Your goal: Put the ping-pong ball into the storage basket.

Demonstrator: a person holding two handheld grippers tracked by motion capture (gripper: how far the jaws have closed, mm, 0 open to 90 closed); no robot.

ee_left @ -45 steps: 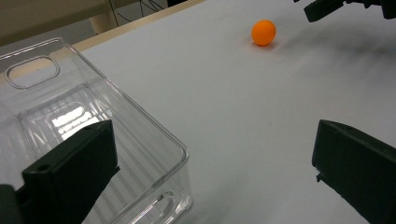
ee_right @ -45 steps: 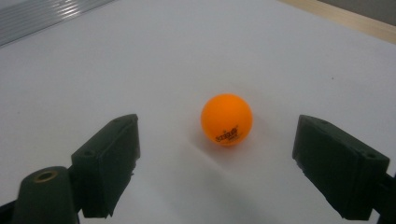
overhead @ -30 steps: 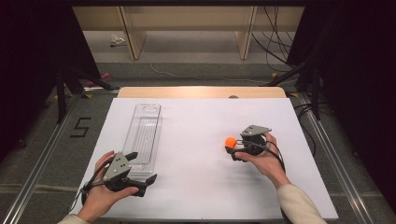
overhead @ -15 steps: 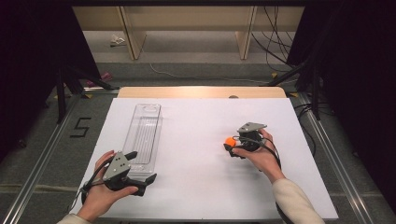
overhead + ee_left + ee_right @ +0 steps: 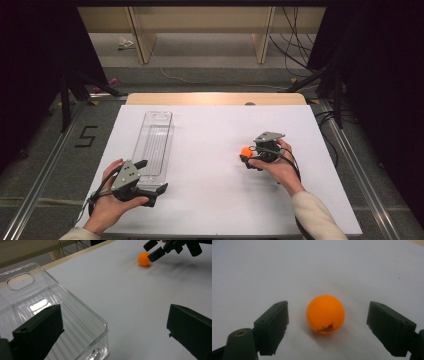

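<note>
Right gripper [image 5: 328,322], a black two-jaw claw in the person's right hand [image 5: 277,167], is standing with its jaws spread wide on either side of a small glossy orange ping-pong ball [image 5: 325,314]. Over the last second those jaws have been easing inward a little, with the ball between them, yet a clear gap is showing on both sides and neither pad is pressing on it. In the right gripper view the ball is sitting on the surface midway between the jaws, dark print low on its near face. From the high view it is lying just at the claw's tips, on the side towards the table's middle.

Left gripper [image 5: 112,332], held in the person's left hand [image 5: 112,200], is also gaping open and holding nothing. One of its jaws is hanging over the near end of a long clear plastic bin [image 5: 155,145] with a ribbed floor; whether that jaw is touching the rim is hard to judge from these angles. The bin is lying lengthwise on the left half of the table, well apart from the ball.

Both things are resting on a white sheet-covered table [image 5: 210,130] with a pale wooden edge at its far side. Around it, grey floor [image 5: 50,150] is bearing a black number five [image 5: 86,136], and cables are trailing beyond under light wooden shelving [image 5: 200,20].
</note>
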